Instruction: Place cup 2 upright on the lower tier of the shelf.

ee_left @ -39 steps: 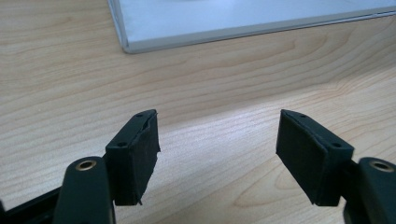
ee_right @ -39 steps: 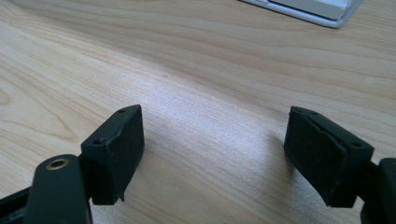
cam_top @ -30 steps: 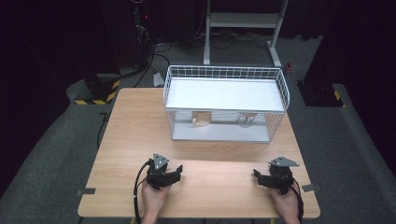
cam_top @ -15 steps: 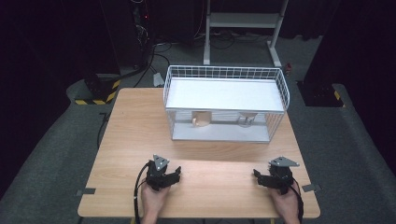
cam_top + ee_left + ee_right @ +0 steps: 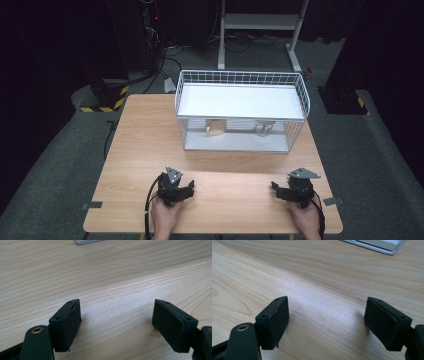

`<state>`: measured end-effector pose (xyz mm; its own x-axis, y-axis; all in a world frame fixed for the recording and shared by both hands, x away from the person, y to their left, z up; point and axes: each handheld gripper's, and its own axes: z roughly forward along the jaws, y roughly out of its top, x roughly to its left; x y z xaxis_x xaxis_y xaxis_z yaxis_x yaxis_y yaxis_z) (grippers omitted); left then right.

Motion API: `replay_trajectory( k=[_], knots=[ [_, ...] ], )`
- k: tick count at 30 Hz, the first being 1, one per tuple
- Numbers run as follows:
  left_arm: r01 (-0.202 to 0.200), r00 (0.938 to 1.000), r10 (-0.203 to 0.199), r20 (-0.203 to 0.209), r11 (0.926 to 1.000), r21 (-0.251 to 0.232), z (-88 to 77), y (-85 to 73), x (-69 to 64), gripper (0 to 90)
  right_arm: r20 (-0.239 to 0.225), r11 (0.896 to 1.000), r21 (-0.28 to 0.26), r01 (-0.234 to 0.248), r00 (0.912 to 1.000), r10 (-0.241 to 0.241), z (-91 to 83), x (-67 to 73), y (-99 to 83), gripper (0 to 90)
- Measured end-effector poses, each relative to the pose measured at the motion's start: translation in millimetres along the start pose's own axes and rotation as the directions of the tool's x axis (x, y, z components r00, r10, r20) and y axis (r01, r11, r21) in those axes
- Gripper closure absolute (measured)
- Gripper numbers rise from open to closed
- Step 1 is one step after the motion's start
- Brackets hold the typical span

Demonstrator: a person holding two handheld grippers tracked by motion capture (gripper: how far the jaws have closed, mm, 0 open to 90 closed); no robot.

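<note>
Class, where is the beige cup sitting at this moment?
In the high view, the beige cup sits on the lower level of the white wire rack, toward its left side, left of a clear glass.

Left hand-held gripper (image 5: 116, 322) jaws just opening, nothing between; bare wooden table (image 5: 112, 275); maybe rack base (image 5: 87, 241) at top edge.

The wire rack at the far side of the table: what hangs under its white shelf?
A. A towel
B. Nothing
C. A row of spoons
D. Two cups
D: in the high view, two cups, one tan and one clear, hang side by side beneath the shelf of the wire rack.
</note>
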<state>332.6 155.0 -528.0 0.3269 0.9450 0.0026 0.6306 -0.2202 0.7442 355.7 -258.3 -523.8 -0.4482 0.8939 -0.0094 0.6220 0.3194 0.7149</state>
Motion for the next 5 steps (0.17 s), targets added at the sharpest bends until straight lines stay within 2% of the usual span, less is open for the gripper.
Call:
replay_trajectory(
  k=[5],
  knots=[
    [0.0,1.0,0.0,0.0,1.0,0.003,0.4,0.3,-0.8,21.1,0.0,1.0,0.0,0.0,1.0,0.0,0.0,-0.1,0.1,20.5]
  ],
)
